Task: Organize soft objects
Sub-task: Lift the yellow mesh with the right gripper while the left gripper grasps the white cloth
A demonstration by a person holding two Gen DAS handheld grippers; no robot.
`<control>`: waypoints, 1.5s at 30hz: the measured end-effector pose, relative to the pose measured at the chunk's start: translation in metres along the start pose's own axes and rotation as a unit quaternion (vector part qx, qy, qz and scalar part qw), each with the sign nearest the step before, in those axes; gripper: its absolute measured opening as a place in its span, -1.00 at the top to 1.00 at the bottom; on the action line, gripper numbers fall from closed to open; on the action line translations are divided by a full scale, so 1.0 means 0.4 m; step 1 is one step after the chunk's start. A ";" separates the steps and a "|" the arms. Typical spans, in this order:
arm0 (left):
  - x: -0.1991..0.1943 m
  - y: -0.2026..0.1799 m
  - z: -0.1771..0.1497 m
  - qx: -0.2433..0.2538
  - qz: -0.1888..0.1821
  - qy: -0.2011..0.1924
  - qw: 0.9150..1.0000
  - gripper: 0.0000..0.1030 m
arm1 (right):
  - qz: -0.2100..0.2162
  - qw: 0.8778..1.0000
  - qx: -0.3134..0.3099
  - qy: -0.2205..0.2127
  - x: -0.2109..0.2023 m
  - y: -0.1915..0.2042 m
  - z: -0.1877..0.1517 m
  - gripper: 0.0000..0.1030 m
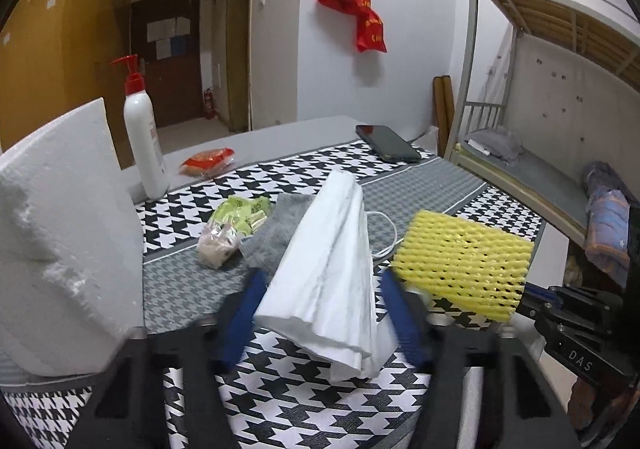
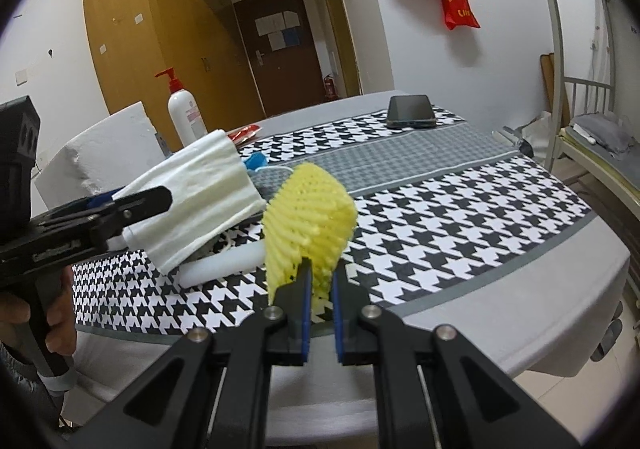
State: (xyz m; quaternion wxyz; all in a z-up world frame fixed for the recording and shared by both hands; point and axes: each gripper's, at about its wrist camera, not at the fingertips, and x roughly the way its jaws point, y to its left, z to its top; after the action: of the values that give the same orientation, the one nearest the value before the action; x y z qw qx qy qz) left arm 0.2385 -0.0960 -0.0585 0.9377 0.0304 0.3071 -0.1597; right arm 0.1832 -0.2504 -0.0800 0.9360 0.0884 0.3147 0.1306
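A folded white foam sheet (image 1: pixel 328 261) stands tilted up off the houndstooth tablecloth (image 1: pixel 288 405). My left gripper (image 1: pixel 324 297) is shut on its lower part, a blue pad against each side. From the right wrist, the same sheet (image 2: pixel 196 193) hangs out of the left gripper (image 2: pixel 156 201) above the table. A yellow foam net (image 2: pixel 312 209) is pinched at its lower edge by my right gripper (image 2: pixel 320 273), which is shut on it. In the left wrist view that net (image 1: pixel 460 265) hovers at the right. A grey cloth (image 1: pixel 276 233) lies flat behind the sheet.
A white polystyrene block (image 1: pixel 60 249) stands at the left. Further back are a pump bottle (image 1: pixel 144 137), a red packet (image 1: pixel 208 161), a green snack bag (image 1: pixel 236 213), a white cable (image 1: pixel 384 233) and a phone (image 1: pixel 388 143). A white roll (image 2: pixel 220 265) lies under the sheet. A bunk bed (image 1: pixel 520 153) is at the right.
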 end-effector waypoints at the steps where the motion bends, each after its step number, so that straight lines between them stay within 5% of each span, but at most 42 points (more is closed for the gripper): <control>1: 0.000 -0.003 -0.001 0.001 0.001 0.000 1.000 0.39 | 0.000 1.000 0.000 0.001 0.001 -0.001 -0.001 0.77; 3: -0.005 -0.010 -0.003 0.001 -0.004 -0.002 1.000 0.81 | -0.001 1.000 0.000 0.002 0.004 -0.006 -0.002 0.77; 5: -0.013 -0.023 -0.004 0.007 -0.017 -0.003 1.000 0.91 | -0.002 1.000 0.002 0.003 0.005 -0.010 -0.003 0.77; 11: -0.067 -0.123 -0.027 0.084 -0.075 -0.019 0.993 0.92 | -0.004 1.000 0.007 0.005 0.011 -0.022 -0.005 0.77; 18: -0.120 -0.150 -0.024 0.100 -0.103 -0.047 0.989 0.92 | -0.005 1.000 0.015 0.000 0.002 -0.029 -0.001 0.77; 45: -0.252 -0.025 -0.018 0.047 -0.041 -0.106 0.992 0.96 | 0.019 0.996 -0.029 -0.077 -0.149 0.087 0.063 0.78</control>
State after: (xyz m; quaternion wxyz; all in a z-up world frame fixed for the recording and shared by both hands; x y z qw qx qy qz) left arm 0.1546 -0.0760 -0.0048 0.9552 0.0444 0.1991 -0.2143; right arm 0.1462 -0.2373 -0.0177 0.9569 0.0774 0.2362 0.1501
